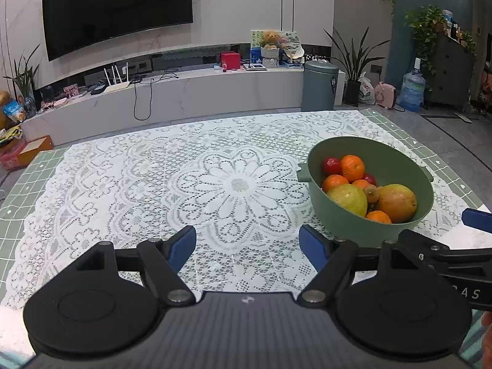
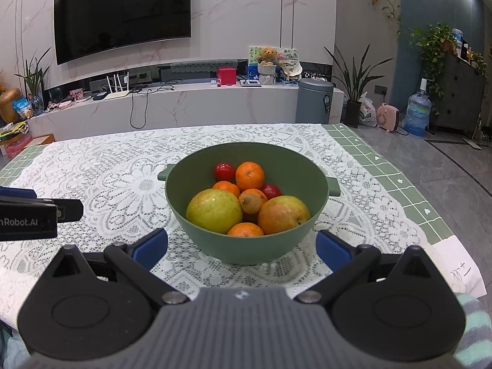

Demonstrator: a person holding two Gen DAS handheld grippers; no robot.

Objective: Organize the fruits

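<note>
A green bowl [image 2: 246, 246] stands on the lace tablecloth and holds several fruits: oranges [image 2: 249, 176], two red fruits [image 2: 224, 170], a yellow-green pear [image 2: 214, 210], a reddish pear [image 2: 283, 214] and a small brown fruit [image 2: 250, 201]. My right gripper [image 2: 241, 250] is open and empty, its blue pads either side of the bowl's near wall. My left gripper [image 1: 247, 247] is open and empty over bare lace, left of the bowl [image 1: 338, 212]. The right gripper's finger [image 1: 476, 220] shows at the far right of the left wrist view.
The table has a white lace cloth [image 2: 107, 184] over a green checked mat [image 2: 399, 181]. The table's right edge drops to a grey floor. Behind stand a TV console, a grey bin [image 2: 313, 101] and plants.
</note>
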